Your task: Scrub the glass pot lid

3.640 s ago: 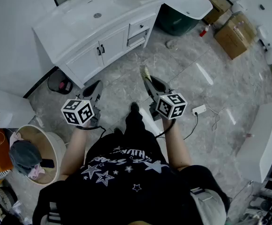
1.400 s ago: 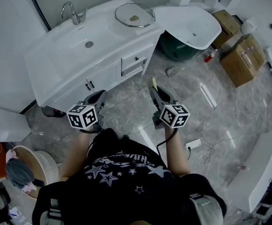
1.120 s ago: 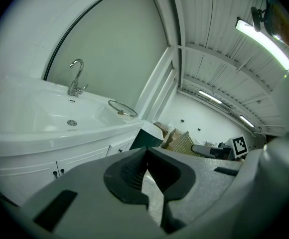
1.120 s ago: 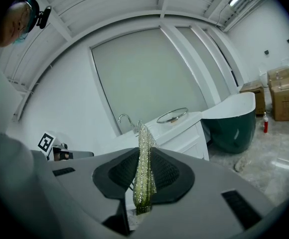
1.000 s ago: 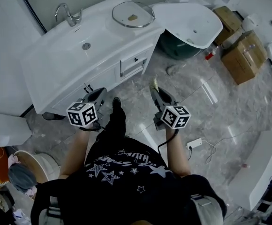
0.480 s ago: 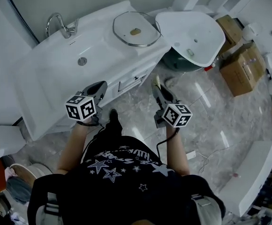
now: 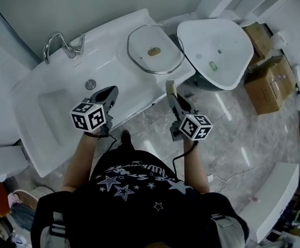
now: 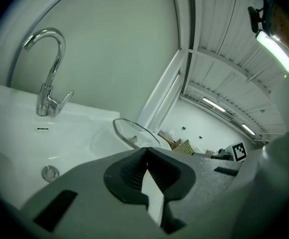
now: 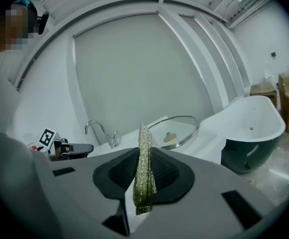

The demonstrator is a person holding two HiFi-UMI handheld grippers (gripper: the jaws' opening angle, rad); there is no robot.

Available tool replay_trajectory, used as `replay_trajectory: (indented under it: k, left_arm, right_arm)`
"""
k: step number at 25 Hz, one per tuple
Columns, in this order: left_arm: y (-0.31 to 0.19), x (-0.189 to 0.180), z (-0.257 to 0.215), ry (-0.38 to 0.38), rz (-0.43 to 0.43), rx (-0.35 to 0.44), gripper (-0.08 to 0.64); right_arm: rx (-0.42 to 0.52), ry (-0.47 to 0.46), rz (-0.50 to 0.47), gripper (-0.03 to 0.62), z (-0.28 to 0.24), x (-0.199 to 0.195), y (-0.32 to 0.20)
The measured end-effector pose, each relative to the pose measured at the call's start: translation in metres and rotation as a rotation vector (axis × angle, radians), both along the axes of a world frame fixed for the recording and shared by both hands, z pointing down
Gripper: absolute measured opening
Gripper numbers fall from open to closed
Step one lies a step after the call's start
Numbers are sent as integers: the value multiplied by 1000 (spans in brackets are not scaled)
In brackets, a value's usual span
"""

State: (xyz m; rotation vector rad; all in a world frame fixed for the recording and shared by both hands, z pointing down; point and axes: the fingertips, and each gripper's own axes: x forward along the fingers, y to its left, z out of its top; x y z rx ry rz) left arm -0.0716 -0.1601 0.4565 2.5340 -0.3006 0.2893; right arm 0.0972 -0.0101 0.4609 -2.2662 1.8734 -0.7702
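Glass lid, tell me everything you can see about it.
The lid is round, clear glass with a metal rim and a small brownish knob at its centre. It lies on the white counter, right of the tap, and reaches the counter's right end. Nothing else touches it. Which way up it lies is unclear.

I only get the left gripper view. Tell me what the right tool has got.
Observer: The right tool is shut on a green-gold scouring pad, which stands on edge between its jaws.
Operator: Say whether that pad is on the lid.
Observer: No. In the head view it is short of the glass pot lid and not touching it.
Operator: Name what stands to the lid's right.
Observer: A white tub, close beside the lid's rim.
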Motion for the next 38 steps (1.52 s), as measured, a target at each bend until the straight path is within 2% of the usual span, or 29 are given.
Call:
replay_trajectory:
  k: [3,9,16,22,30,37,38]
  left_arm:
    - [-23,14,-1,6,2,4,9]
    - [-58,40,3,7,-6,-39,9]
    - [-65,55,15,-8,-29,-79,9]
    - [-69,63,22,-27,-102,-105,9]
    - [-66,77,27,-45,-256,-139,9]
    - [-55,102,40,-35,-334,-229,12]
    - [-53,106,43,-31,-337,-249,32]
  right_arm:
    - [12,7,7,69,-5,16,-25]
    - [24,38,3,69,-17,41,-61]
    - [35,40,-36,69,-20,58,-83]
    - [47,41,-159,69,-22,79,-124]
    - [40,52,-343,71,-27,108,-170]
    - [42,41,-451,69,-22,127,-189]
    - [39,51,-466,69,-21,129,-193]
